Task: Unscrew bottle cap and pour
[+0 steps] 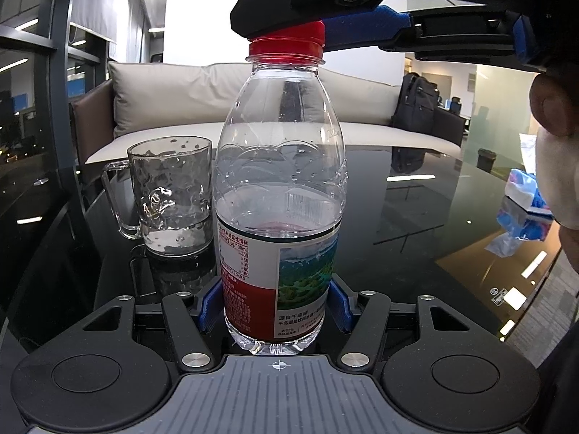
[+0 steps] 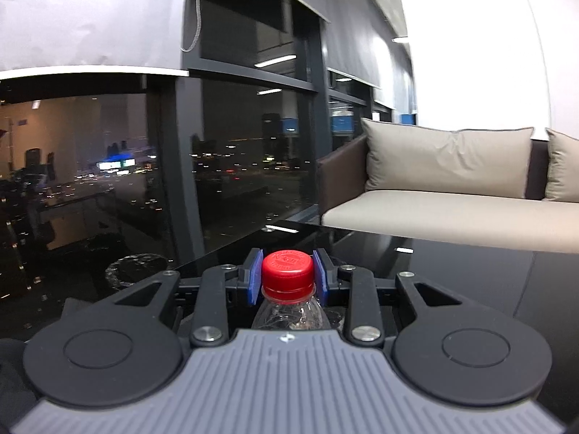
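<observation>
A clear plastic water bottle [image 1: 278, 166] with a red and white label stands upright on the dark glass table [image 1: 416, 217], about half full. My left gripper [image 1: 275, 307] is shut on its lower body, blue pads pressing both sides. Its red cap [image 1: 287, 41] is clamped from above right by my right gripper [image 1: 289, 34]. In the right wrist view the red cap [image 2: 287, 271] sits between the blue pads [image 2: 256, 276] of my right gripper [image 2: 287, 276], shut on it. A clear glass mug [image 1: 170, 195] stands just left of the bottle with a little water in it.
A beige sofa [image 1: 253, 108] runs behind the table, with a black backpack [image 1: 416, 105] on its right end. A tissue pack [image 1: 524, 199] lies at the table's right edge. A person's hand [image 1: 553, 115] shows at the right. Dark windows [image 2: 235, 152] stand to the left.
</observation>
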`<state>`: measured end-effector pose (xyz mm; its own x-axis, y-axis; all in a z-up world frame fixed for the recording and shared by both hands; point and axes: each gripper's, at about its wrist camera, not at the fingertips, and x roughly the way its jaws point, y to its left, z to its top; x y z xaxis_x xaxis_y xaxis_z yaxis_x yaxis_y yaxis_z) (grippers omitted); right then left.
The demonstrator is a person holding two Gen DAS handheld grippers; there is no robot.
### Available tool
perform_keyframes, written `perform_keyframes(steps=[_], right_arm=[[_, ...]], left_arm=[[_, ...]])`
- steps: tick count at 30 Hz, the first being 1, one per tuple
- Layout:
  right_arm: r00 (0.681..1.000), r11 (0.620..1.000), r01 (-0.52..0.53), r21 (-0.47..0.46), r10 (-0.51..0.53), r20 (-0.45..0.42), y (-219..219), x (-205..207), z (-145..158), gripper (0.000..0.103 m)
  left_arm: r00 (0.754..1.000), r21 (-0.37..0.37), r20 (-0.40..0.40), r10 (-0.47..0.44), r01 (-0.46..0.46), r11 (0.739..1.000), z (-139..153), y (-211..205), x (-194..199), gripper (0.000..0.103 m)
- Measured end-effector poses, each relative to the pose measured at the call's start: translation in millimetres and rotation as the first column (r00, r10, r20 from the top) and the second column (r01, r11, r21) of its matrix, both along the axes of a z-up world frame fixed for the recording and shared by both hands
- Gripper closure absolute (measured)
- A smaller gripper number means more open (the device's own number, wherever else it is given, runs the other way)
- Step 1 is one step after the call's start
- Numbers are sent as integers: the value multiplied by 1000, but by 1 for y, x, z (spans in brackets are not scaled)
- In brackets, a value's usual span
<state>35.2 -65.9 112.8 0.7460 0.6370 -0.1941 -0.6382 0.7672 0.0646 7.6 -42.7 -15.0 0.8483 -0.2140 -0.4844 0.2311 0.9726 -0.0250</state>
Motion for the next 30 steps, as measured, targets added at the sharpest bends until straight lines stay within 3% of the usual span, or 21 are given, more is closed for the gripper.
perform_keyframes(steps=[16, 30], right_arm=[[960, 960, -280, 0, 280, -14, -34, 33, 13, 71], [1000, 999, 4, -39, -4, 7, -2, -14, 16, 69]], left_arm=[[1000, 5, -1, -4, 4, 1000, 1, 1, -1, 48], [1000, 11, -4, -7, 7, 1000, 2, 0, 0, 48]])
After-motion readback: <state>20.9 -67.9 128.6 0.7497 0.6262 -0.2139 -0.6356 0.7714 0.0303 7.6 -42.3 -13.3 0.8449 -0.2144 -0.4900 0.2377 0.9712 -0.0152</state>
